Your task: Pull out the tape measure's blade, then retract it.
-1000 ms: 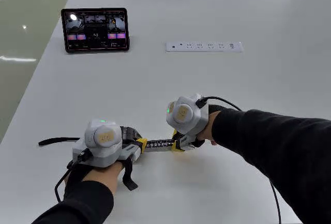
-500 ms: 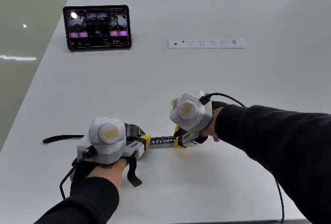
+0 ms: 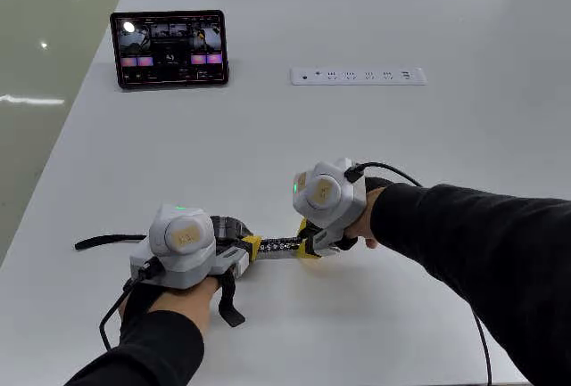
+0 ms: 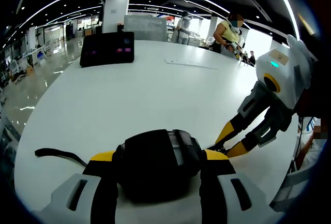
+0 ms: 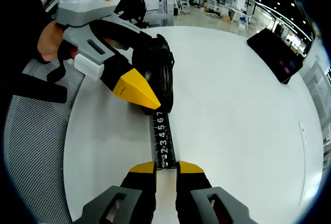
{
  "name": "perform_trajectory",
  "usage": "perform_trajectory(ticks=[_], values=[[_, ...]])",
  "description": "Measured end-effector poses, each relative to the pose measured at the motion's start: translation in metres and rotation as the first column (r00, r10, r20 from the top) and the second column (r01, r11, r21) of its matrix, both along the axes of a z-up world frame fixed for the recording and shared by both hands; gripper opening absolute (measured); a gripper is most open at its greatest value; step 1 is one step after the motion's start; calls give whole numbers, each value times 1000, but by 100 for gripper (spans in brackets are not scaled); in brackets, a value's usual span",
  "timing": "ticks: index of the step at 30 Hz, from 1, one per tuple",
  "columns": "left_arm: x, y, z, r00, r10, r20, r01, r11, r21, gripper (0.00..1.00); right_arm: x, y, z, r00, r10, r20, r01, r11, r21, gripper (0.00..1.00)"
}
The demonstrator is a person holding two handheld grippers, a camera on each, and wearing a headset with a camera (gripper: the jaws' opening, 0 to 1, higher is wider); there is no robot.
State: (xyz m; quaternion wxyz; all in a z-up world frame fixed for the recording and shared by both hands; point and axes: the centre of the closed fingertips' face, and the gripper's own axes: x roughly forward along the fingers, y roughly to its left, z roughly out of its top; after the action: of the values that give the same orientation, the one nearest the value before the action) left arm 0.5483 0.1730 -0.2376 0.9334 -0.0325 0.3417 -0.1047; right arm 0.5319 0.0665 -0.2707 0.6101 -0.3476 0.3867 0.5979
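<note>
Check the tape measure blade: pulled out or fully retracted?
Pulled out a short way: numbered blade runs from the case in the left gripper to the closed jaws of the right gripper.

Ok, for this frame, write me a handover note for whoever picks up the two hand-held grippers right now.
Left hand-held gripper: shut on the tape measure case, which sits on the white table.
Right hand-held gripper: shut on the tip of the blade.
Done: a short stretch of blade is drawn out between the two.
Left: probably pull the blade out further, then let it retract into the case.
</note>
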Motion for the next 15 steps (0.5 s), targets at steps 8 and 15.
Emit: perform_trajectory(ticks=[8, 15], values=[[0, 0, 0, 1000, 4, -5, -4, 1000, -6, 59, 0, 3, 0, 1000, -7, -6, 7, 1000, 7, 10], [0, 0, -1, 1000, 6, -11, -6, 1000, -9, 59, 0, 6, 0, 1000, -24, -18, 24, 1000, 12, 10]])
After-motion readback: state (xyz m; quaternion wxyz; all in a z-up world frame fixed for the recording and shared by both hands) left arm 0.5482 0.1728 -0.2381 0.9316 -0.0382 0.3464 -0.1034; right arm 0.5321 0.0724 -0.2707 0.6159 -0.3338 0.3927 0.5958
